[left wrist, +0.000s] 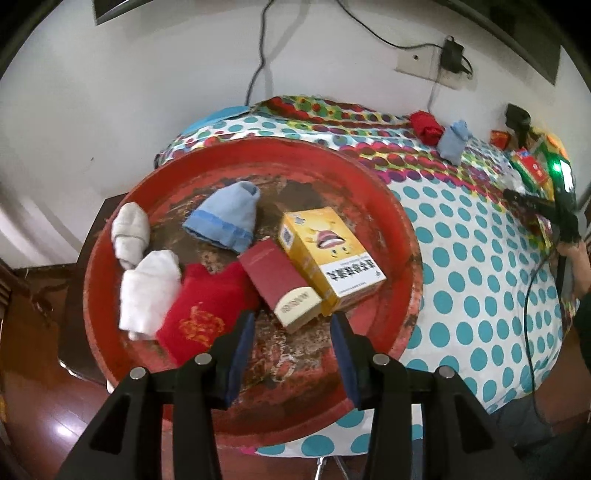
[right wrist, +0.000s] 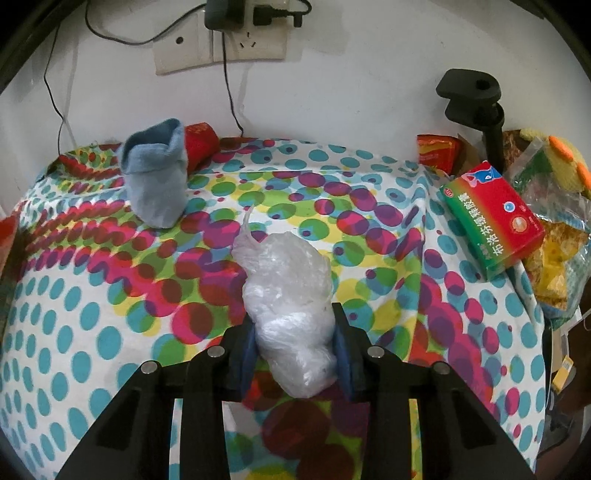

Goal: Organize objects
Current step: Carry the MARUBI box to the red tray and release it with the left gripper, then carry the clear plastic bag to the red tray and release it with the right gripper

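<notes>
Polka-dotted cloth [right wrist: 110,332], white with teal spots at the edges and overlapping magenta, green and yellow circles toward the middle, covered the table, which stood against a plain white wall [right wrist: 369,74] carrying a socket plate [right wrist: 221,48] with a black adapter [right wrist: 225,14] and thin cables trailing down. Dark reddish wooden flooring [left wrist: 40,387] showed at 8 o'clock in the left wrist view. A worn red round tray [left wrist: 369,192], its paint scuffed through to brown, lay on the cloth; inside it sat two white socks [left wrist: 147,288], a blue sock [left wrist: 225,218] at 12 o'clock, a red sock [left wrist: 207,310] with gold embroidery, a maroon box [left wrist: 280,288] and a yellow box [left wrist: 332,258] lying touching side by side. The left gripper [left wrist: 291,325] hung over the tray's near part with its blue-padded fingers [left wrist: 240,354] apart, holding nothing, the maroon box's end just ahead of them. The right gripper [right wrist: 295,343] had its fingers pressed against a crumpled clear plastic bag [right wrist: 284,288] resting on the cloth. At 11 o'clock from it another blue sock [right wrist: 159,177] stood with a red rolled sock [right wrist: 201,146] just behind, touching the wall side. At 2 o'clock a red-and-green medicine box [right wrist: 491,221] leaned tilted against a heap of packets [right wrist: 554,258], below a black clamp stand [right wrist: 476,99].
</notes>
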`<state>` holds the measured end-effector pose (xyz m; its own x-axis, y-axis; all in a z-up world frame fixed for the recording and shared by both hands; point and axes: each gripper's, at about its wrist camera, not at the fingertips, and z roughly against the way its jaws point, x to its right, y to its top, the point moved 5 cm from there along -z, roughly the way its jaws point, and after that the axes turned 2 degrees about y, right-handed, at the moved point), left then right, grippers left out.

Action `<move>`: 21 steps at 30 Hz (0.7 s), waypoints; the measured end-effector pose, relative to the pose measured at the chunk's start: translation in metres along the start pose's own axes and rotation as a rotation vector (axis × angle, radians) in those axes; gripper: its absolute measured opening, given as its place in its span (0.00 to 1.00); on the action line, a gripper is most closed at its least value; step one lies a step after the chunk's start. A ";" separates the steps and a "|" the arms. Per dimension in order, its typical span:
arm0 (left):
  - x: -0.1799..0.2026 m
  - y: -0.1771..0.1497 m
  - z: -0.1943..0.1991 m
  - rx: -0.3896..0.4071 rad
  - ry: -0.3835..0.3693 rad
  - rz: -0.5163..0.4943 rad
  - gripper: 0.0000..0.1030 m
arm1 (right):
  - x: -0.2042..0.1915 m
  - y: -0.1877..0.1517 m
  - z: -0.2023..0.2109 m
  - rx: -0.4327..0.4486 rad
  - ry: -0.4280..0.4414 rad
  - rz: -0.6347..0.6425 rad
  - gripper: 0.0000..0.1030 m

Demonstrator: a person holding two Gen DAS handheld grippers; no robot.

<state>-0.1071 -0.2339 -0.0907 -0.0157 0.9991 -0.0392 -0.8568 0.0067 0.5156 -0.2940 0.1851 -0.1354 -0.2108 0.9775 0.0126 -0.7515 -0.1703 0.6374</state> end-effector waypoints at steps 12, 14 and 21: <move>-0.025 0.000 0.002 -0.038 0.040 0.100 0.49 | -0.025 -0.002 0.030 0.035 0.086 0.009 0.33; -0.022 -0.002 0.000 -0.041 0.052 0.081 0.49 | -0.032 -0.003 0.037 0.041 0.104 0.026 0.33; -0.028 -0.004 0.004 -0.013 0.042 0.094 0.49 | -0.072 -0.002 0.069 0.062 0.195 0.071 0.33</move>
<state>-0.1016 -0.2616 -0.0882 -0.1180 0.9926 -0.0271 -0.8570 -0.0880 0.5077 -0.2341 0.1234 -0.0850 -0.3834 0.9195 -0.0865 -0.6921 -0.2240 0.6862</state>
